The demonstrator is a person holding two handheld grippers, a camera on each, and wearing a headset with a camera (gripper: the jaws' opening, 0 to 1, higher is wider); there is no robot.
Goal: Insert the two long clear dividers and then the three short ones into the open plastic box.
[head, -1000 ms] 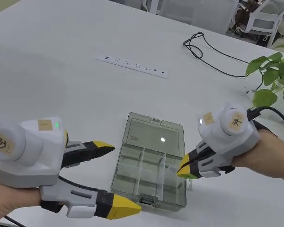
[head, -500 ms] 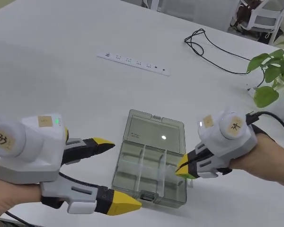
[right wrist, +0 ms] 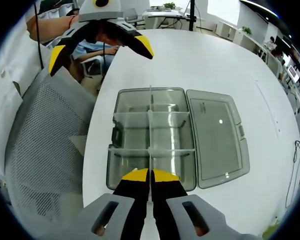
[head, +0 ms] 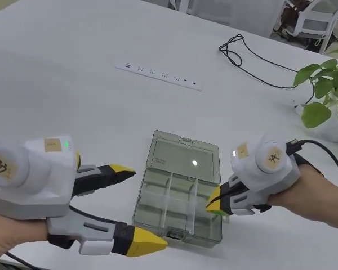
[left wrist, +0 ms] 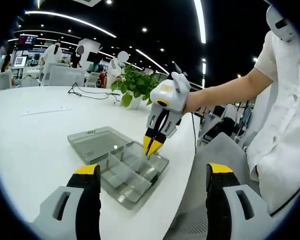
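Note:
The smoky clear plastic box lies open on the white table, its lid flat behind it. Clear dividers stand inside it, two long ones crossing the tray and short ones between them. My right gripper is at the box's right end, shut on a short clear divider that reaches down into the nearest row. In the right gripper view its tips meet just over the box wall. My left gripper hovers open at the box's left side, holding nothing. The left gripper view shows the box ahead and the right gripper over it.
A white power strip lies further back on the table, and a black cable loops at the back right. A green plant stands at the right edge. A mesh chair sits beside the table's near edge.
My right gripper has sunk a little and shifted slightly left, closer over the box's right end. The left gripper has hardly moved.

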